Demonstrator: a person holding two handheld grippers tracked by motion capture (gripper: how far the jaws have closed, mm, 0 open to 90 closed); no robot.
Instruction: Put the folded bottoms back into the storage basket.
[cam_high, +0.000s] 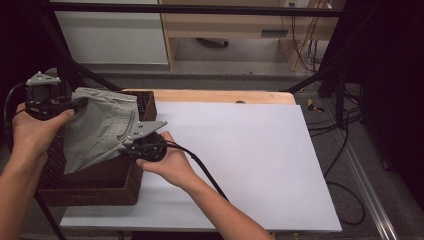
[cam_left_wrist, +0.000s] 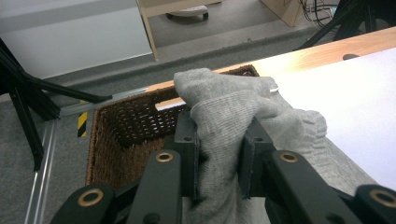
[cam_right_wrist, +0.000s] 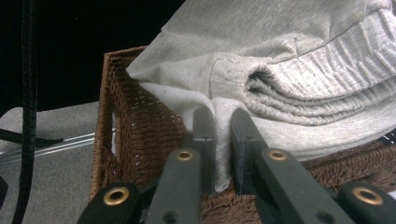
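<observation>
Here grey garment (cam_high: 102, 125) hangs pinched between both tongs above basket (cam_high: 90, 187)

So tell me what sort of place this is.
Probably a lab or recording workspace: a black metal frame surrounds the table, loose cables trail over the carpeted floor, and the tabletop carries a plain white sheet.

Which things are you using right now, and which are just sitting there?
In use:
- grey garment
- wicker basket, under the garment
- left gripper, shut on the garment
- right gripper, shut on the garment

Just there:
- white sheet on the table
- floor cables
- black frame
</observation>
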